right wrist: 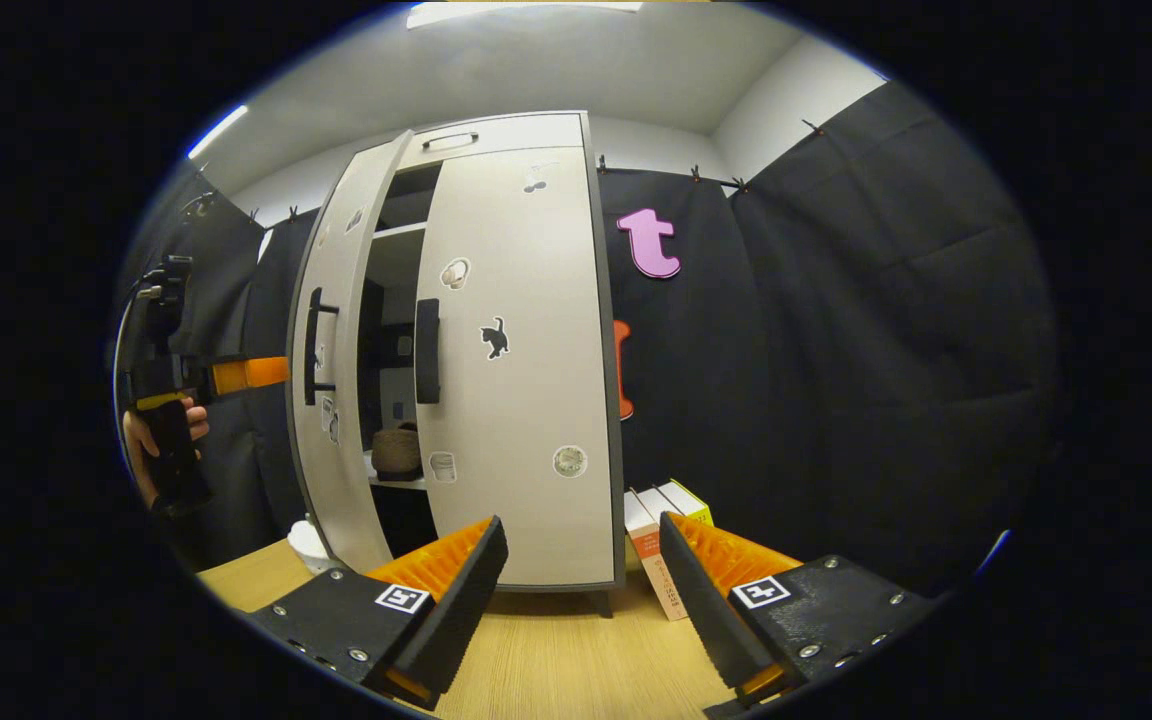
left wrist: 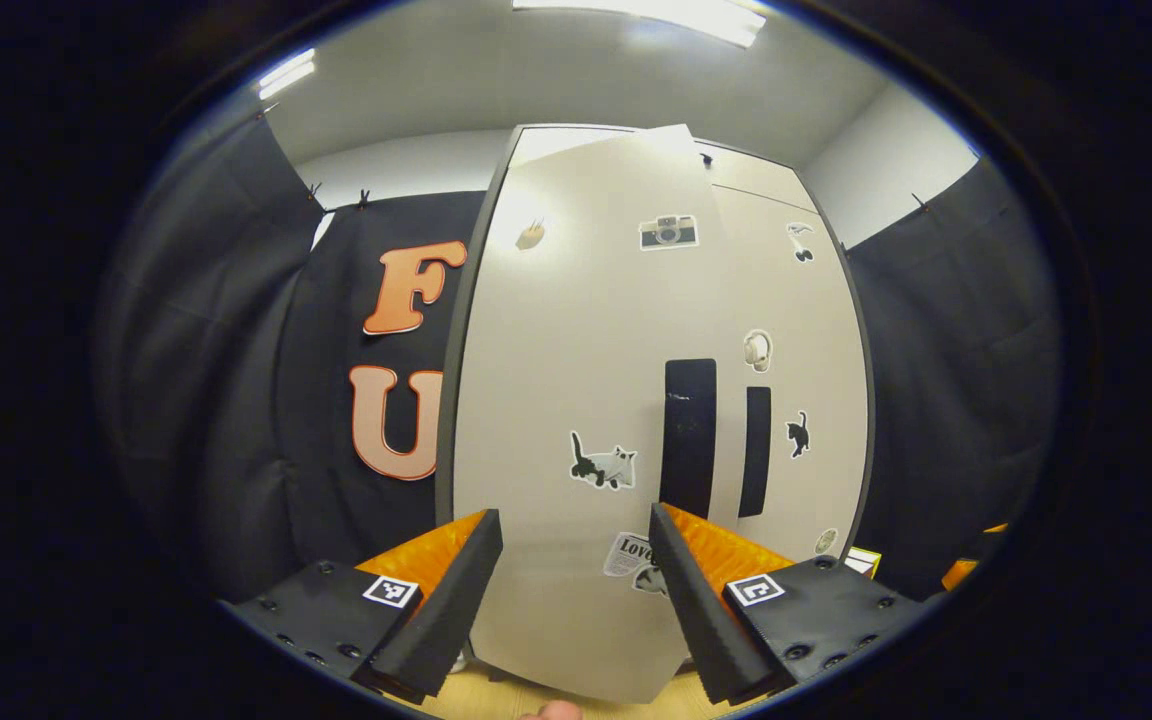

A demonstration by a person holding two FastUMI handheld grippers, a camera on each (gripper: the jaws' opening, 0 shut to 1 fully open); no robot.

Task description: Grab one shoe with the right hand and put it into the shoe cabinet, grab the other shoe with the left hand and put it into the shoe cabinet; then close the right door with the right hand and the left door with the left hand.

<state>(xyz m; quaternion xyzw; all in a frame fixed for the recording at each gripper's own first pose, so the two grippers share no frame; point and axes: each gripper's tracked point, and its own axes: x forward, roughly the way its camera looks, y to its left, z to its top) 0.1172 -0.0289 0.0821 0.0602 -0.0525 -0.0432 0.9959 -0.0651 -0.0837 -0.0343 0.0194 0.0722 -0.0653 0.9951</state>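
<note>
My left gripper (left wrist: 576, 590), fingers spread and empty, faces the half-open left door (left wrist: 576, 400), nearer than the right gripper (right wrist: 581, 600).

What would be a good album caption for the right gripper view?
Open right gripper faces the shoe cabinet: right door shut, left door ajar, left gripper at it.

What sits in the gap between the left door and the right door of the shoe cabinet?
In the right gripper view, the left door is ajar while the right door is shut; the gap shows shelves and a brownish shoe.
</note>
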